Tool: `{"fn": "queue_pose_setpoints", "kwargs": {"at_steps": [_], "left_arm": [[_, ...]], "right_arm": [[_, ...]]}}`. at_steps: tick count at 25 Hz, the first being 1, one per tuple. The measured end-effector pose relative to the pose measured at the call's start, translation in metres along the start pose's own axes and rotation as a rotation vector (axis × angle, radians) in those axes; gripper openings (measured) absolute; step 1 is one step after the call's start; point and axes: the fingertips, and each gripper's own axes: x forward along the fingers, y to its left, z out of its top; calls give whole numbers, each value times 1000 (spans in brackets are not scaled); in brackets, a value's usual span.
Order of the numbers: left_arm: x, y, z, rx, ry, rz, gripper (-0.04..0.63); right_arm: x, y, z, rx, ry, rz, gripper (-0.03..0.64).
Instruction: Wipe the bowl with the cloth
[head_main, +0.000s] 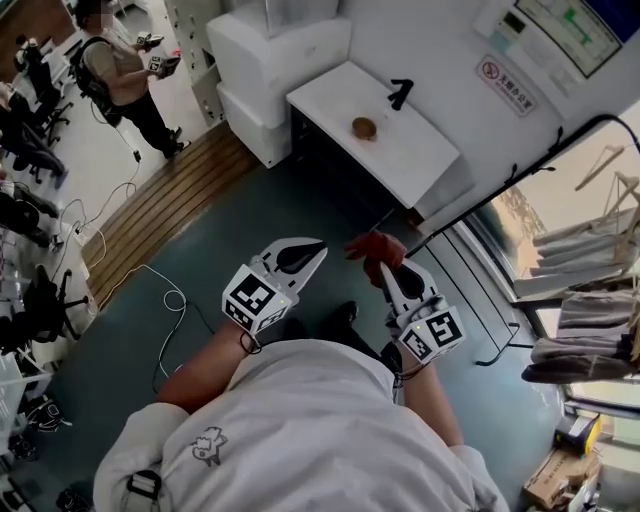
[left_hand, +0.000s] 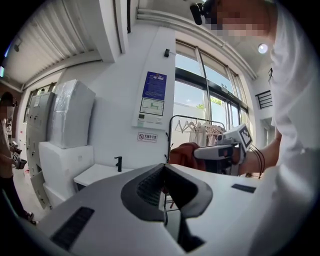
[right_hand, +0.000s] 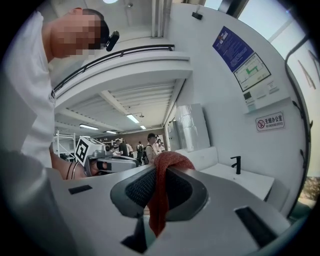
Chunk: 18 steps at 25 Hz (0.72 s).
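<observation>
Right gripper (head_main: 385, 272) is clamped on the red cloth (head_main: 375, 248). It pinches only a narrow fold; the rest bunches over the jaw tips and a tail hangs below. Left gripper (head_main: 318, 246) is fully closed with nothing in it. Both are held level in front of the torso, over the floor.

The bowl (head_main: 364, 128) sits on the white desk (head_main: 330, 100) ahead, well apart from both grippers and near the black tap-like fixture (head_main: 400, 93).

Risks as I see them:
- The grip on the cloth is thin, so wiping drag could pull it out of the jaws.
- Nothing steadies the bowl. With the left gripper closed, a one-sided wipe may skate it across the desk or tip it.
- The loose bunch of cloth could snag on the fixture.
</observation>
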Motion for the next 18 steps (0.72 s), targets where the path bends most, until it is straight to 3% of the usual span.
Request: {"fn": "queue_pose_setpoints", "kwargs": {"at_steps": [7, 18], "left_arm": [[47, 35, 1, -37, 13, -7, 14], [171, 118, 30, -75, -16, 90, 14]], "right_arm": [[40, -50, -1, 17, 10, 58, 52], [97, -197, 42, 21, -3, 169, 52]]}}
